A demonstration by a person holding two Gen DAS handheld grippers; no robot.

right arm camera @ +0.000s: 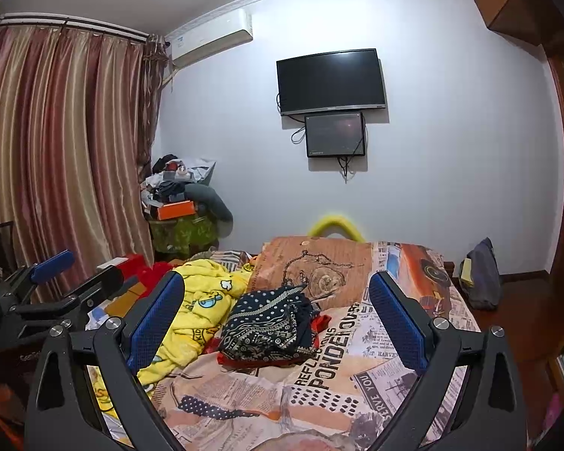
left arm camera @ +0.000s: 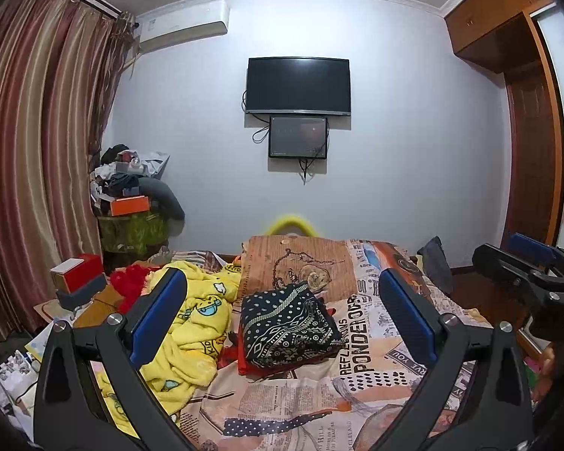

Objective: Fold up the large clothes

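Fingers on the left gripper [left arm camera: 282, 323] stand wide apart and hold nothing; the right gripper [right arm camera: 278, 323] is spread just as wide, also empty. Both hang above the bed [left arm camera: 357, 368], level and side by side, probably because one garment is finished and neither has been sent toward the next.

Between the fingers in both views lies a folded dark patterned cloth [left arm camera: 287, 329], stacked on a red piece [right arm camera: 319, 321] near the middle of the bed, apparently set there to keep finished work in one pile. Just left of the stack a yellow garment [left arm camera: 191, 338] lies crumpled and spread out, so it looks like the next thing to fold. Farther back, a pillow [left arm camera: 297, 267] rests against the bed's far end.
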